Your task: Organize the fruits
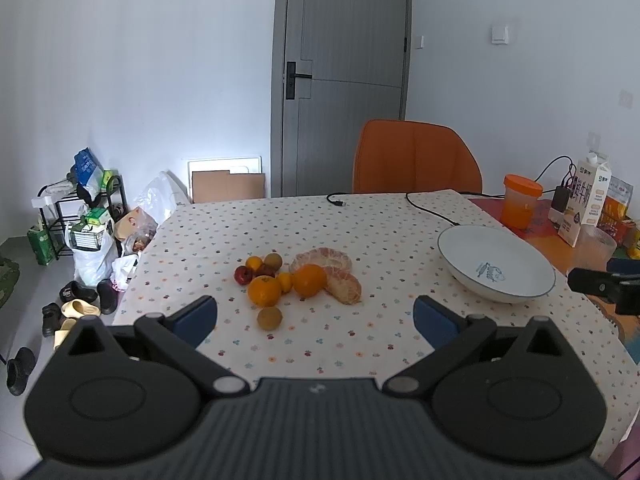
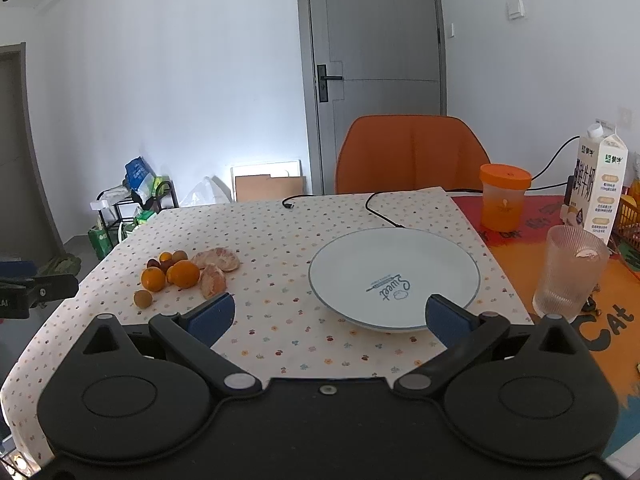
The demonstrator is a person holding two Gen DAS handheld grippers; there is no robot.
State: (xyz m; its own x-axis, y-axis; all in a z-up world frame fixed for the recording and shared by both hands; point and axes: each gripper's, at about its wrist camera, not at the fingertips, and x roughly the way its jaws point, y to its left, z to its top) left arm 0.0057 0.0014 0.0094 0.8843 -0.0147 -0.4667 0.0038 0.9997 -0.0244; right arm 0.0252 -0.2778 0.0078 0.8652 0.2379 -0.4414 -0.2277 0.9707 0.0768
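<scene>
Left gripper (image 1: 315,316): jaws wide apart, holding nothing, above the bench (image 1: 360,344).
Right gripper (image 2: 330,316): jaws spread wide, empty, near the plate's edge.
Fruits (image 1: 296,280): clustered on the dotted cloth, left of the plate.
Plate (image 2: 394,278): white, blue-rimmed, reads "Sweet".
Milk carton (image 2: 600,184): Chinese lettering.

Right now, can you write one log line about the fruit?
left gripper: open, empty | right gripper: open, empty | fruits: on tablecloth | plate: empty
</scene>
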